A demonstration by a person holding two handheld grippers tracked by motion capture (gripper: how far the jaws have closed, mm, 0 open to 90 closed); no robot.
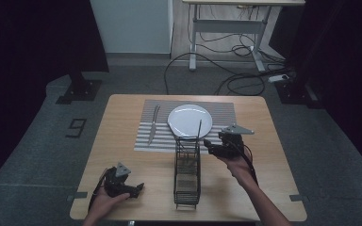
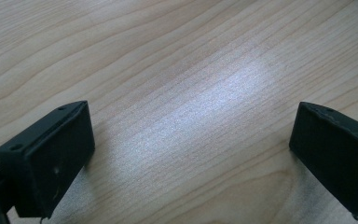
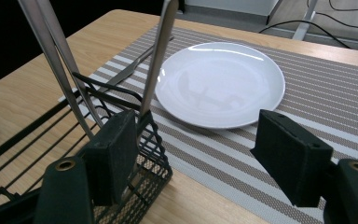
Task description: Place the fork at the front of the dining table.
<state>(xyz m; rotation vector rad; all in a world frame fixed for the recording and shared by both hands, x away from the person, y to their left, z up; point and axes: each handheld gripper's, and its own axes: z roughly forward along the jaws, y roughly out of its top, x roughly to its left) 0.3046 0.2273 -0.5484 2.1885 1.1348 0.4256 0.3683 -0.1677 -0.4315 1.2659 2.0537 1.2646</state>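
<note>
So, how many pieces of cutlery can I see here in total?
3, as far as the views show. One knife lies flat on the striped placemat, left of the plate. Two utensils stand upright in the wire basket; their ends are hidden.

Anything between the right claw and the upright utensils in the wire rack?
Nothing visible. The right claw is open, with one jaw right beside the nearest utensil handle. Only the wire rack itself encloses the handle's lower end.

"9" mark (image 1: pixel 78 127) on floor
</note>
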